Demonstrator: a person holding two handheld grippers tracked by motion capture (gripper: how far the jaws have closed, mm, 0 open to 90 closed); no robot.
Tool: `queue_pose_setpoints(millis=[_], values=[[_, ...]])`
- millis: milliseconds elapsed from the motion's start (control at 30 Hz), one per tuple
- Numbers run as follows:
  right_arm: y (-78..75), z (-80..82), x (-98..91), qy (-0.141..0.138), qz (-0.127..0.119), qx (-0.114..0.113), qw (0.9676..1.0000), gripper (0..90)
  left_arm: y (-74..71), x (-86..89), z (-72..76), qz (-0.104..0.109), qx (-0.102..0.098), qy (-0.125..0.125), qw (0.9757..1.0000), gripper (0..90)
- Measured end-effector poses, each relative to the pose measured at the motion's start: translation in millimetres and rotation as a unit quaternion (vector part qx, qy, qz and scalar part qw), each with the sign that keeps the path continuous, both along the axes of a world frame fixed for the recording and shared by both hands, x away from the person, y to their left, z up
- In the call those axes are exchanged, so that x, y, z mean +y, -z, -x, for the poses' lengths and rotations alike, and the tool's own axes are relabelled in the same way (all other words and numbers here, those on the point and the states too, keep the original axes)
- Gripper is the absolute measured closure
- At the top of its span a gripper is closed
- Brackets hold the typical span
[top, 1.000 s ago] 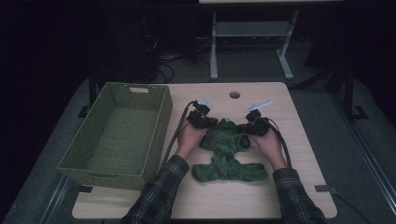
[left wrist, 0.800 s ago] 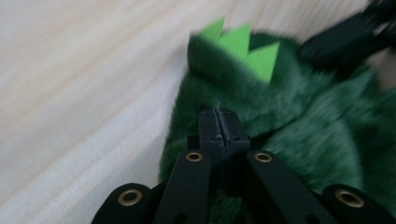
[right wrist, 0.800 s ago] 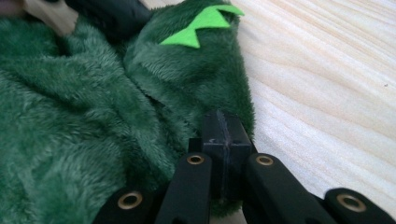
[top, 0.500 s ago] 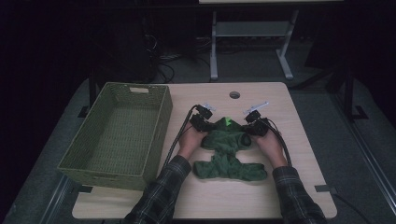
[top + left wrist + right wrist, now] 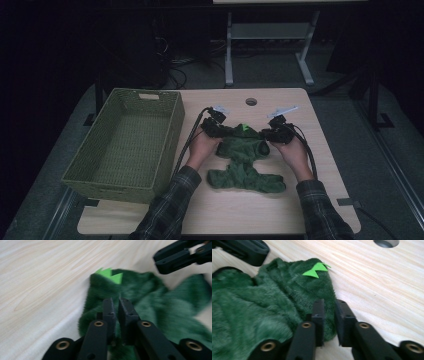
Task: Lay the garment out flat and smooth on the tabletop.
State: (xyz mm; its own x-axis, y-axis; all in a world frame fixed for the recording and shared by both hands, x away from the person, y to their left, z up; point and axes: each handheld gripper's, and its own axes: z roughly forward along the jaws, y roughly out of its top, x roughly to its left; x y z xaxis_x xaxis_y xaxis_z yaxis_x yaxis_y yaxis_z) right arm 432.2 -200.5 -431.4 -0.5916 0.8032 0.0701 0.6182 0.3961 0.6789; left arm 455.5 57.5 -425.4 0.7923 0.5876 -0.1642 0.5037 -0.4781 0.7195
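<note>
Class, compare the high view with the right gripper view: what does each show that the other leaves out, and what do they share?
High view alone: the green woven basket left of the work, the person's plaid sleeves, and the garment's lower part near the table's front edge. Right gripper view alone: a close look at its own black fingers, slightly apart at the fuzzy edge of the green garment. Shared: that garment, its bright green spikes, the wooden table and its round hole.

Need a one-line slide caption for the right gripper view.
Right gripper with jaws slightly apart at the edge of a fuzzy green garment with a lime zigzag trim, lying on the wooden table.
</note>
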Motion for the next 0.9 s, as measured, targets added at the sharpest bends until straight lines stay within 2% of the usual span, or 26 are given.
queue_pose_setpoints(millis=[133, 233, 400, 533, 567, 700, 900], values=[[-11.5, 9.8, -3.6, 0.005, -0.016, -0.007, 0.9998, 65.8, -8.4, 10.1, 12.5, 0.002, 0.001, 0.006, 1.0, 69.4], [-19.5, 17.6, -4.0, 0.002, -0.02, -0.025, 0.9995, 59.7, -12.3, 18.6, 23.7, 0.001, -0.004, 0.004, 1.0, 61.6], [-27.1, 31.4, -3.0, -0.002, -0.035, -0.026, 0.999, 54.7, -12.7, 29.4, 44.9, -0.005, -0.019, 0.0, 0.9998, 51.2], [-28.8, 43.3, -0.2, -0.017, -0.046, -0.024, 0.9985, 53.3, -9.8, 39.5, 68.0, -0.011, -0.034, 0.004, 0.9994, 43.7], [-28.5, 47.3, 1.9, -0.021, -0.047, -0.03, 0.9982, 53.3, -8.0, 41.5, 73.0, -0.012, -0.034, 0.004, 0.9993, 41.6], [-24.2, 54.9, 9.5, -0.039, -0.043, -0.024, 0.998, 52.4, -1.7, 47.7, 90.1, -0.026, -0.033, 0.007, 0.9991, 35.0], [-19.7, 67.1, 21.0, -0.059, -0.044, -0.03, 0.9968, 53.2, 8.3, 50.7, 116.6, -0.029, -0.037, 0.006, 0.9989, 25.1]])
